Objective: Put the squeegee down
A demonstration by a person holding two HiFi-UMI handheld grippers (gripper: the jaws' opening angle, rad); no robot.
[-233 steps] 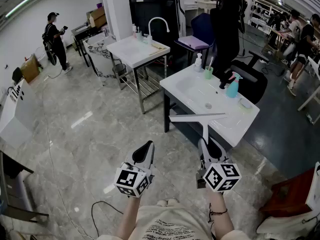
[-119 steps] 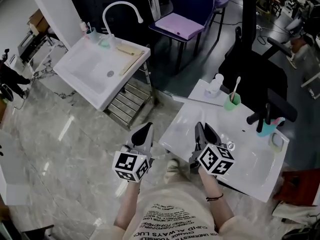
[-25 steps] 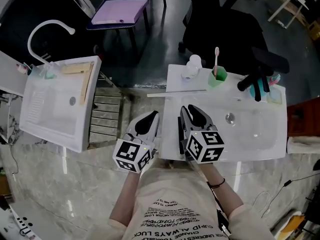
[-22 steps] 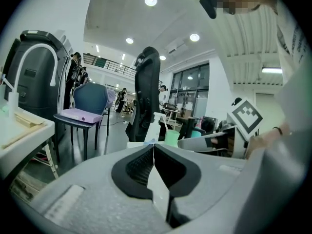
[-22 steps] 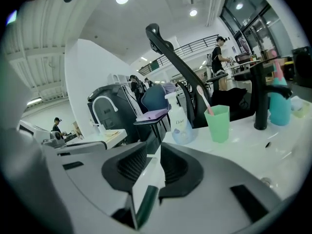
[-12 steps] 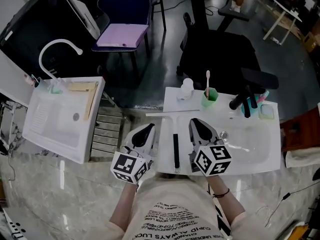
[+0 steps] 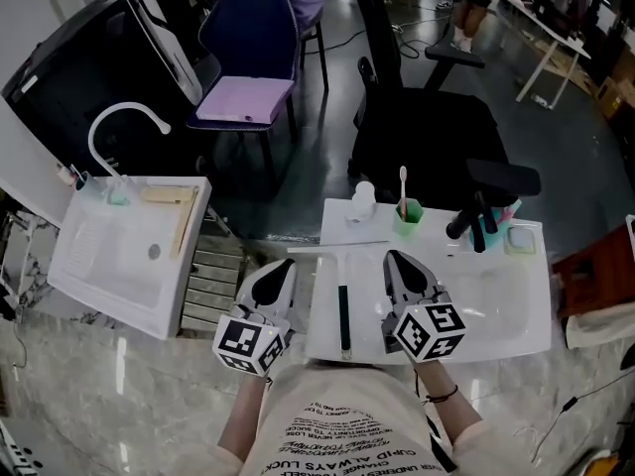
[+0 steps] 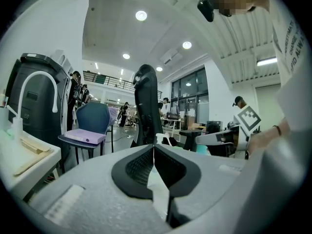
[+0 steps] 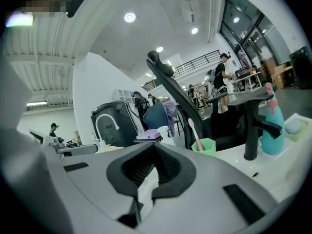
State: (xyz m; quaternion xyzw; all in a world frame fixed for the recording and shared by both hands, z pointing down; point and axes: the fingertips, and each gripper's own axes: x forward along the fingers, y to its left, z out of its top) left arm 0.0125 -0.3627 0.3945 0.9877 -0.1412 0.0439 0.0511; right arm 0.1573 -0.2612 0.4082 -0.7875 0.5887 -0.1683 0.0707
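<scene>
Head view: the squeegee (image 7: 342, 317) lies flat on the sink top (image 7: 516, 315), with its handle toward me and its blade across the far end. It sits just left of my right gripper (image 7: 398, 259) and to the right of my left gripper (image 7: 280, 266), and touches neither. A second ago the handle was tight against my right gripper, whose jaws were wide. Since then that gripper has let go, drawn clear to the right and closed on nothing. I judge the put-down done: the tool rests on its own and nothing of mine is on it.

Left gripper view: my left jaws are pressed together at the tips with nothing between them. They point level, out over the sink top toward the black chair (image 8: 147, 106) beyond it. The squeegee does not show in this view. My right gripper shows off to the right, well apart.

Right gripper view: my right jaws meet at the tips and are empty. Ahead and a little to the right stands the green cup (image 9: 204, 145) with a toothbrush in it. The squeegee is out of sight here, down to my left. All that is left, I reckon, is to take both grippers away without knocking the handle.
</scene>
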